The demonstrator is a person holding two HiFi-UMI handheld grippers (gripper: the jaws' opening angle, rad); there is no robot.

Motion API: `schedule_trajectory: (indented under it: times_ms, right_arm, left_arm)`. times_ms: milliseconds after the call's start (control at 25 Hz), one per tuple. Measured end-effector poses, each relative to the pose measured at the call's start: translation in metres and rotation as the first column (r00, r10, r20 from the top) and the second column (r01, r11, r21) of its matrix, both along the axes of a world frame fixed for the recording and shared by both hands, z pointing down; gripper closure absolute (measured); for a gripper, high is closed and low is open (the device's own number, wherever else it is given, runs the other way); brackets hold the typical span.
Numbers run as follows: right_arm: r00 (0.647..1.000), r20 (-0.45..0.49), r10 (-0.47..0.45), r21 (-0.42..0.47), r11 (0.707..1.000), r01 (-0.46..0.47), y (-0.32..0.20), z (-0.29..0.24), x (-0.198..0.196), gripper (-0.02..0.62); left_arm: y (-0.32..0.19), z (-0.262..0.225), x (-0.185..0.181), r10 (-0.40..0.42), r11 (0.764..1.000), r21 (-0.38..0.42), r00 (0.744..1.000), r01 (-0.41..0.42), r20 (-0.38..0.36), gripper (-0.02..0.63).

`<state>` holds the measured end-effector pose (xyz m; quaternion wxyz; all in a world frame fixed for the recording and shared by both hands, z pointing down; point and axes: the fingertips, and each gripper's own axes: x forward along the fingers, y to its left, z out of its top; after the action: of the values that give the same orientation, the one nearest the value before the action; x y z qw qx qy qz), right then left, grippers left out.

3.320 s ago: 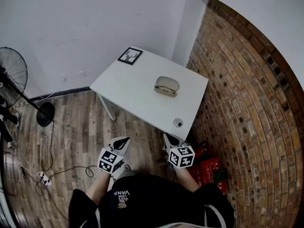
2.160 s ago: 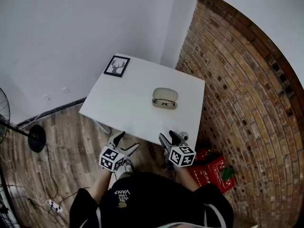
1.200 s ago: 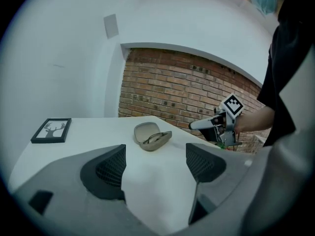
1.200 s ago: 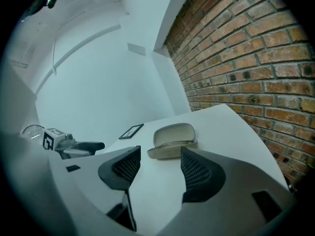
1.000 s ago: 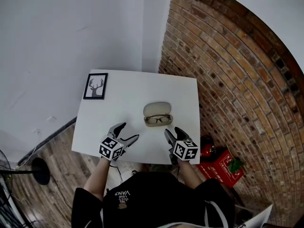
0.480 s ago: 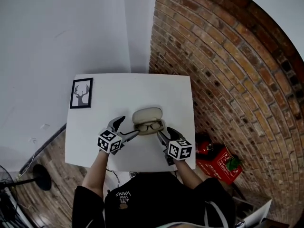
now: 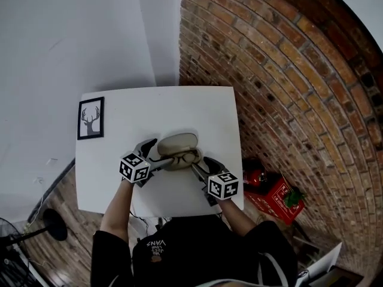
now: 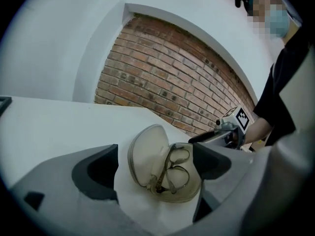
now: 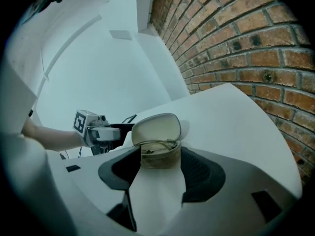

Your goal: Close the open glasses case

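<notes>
So the glasses case [image 7: 178, 151] is sitting open on the white table [image 7: 179, 109], right between the two tools and just off the tips of both. The left gripper [image 7: 157, 153] is hanging wide open; its jaws have just been opening, and the case is lying in the gap between them without either pad pressing on it as far as I can see. The right gripper [image 7: 200, 165] is also spread and holding nothing, with the near end of the case just ahead of its tips. The lid [image 9: 156, 127] is standing up past the tray, on the side farther from both tools, and the glasses [image 8: 178, 168] are lying folded inside. My guess is that it's a light, stiff clamshell with a smooth skin, so it'll probably be skating across the table if it's pushed from one side only. I'd be steadying the tray with one tool and pressing on the lid's free rim, away from the hinge, going gently since the glasses are the fragile bit.
</notes>
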<state>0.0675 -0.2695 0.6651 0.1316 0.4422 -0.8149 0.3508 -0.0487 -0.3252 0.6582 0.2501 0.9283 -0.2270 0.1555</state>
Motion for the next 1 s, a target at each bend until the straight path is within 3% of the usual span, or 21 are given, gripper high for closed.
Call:
schedule_trajectory:
  times_ms: [280,560,1000]
  right_arm:
    - [0.999,0.029,-0.015,-0.007,1.0,0.016,0.001,0.004,-0.004,0.359]
    - [0.999,0.024,-0.022,-0.011,1.0,0.022,0.004,0.006,-0.003,0.362]
    - [0.999,0.025,0.026,0.017,0.999,-0.027,0.012,-0.007,0.006,0.364]
  left_arm:
    - [-0.002,0.005,0.013,0.042,0.997,-0.065,0.997,-0.047,-0.072,0.137]
    - [0.007,-0.007,0.017,0.067,0.997,-0.036,0.994,-0.07,-0.086,0.137]
    - [0.042,-0.026,0.017,0.147,0.988,0.055,0.988,-0.145,-0.041,0.153]
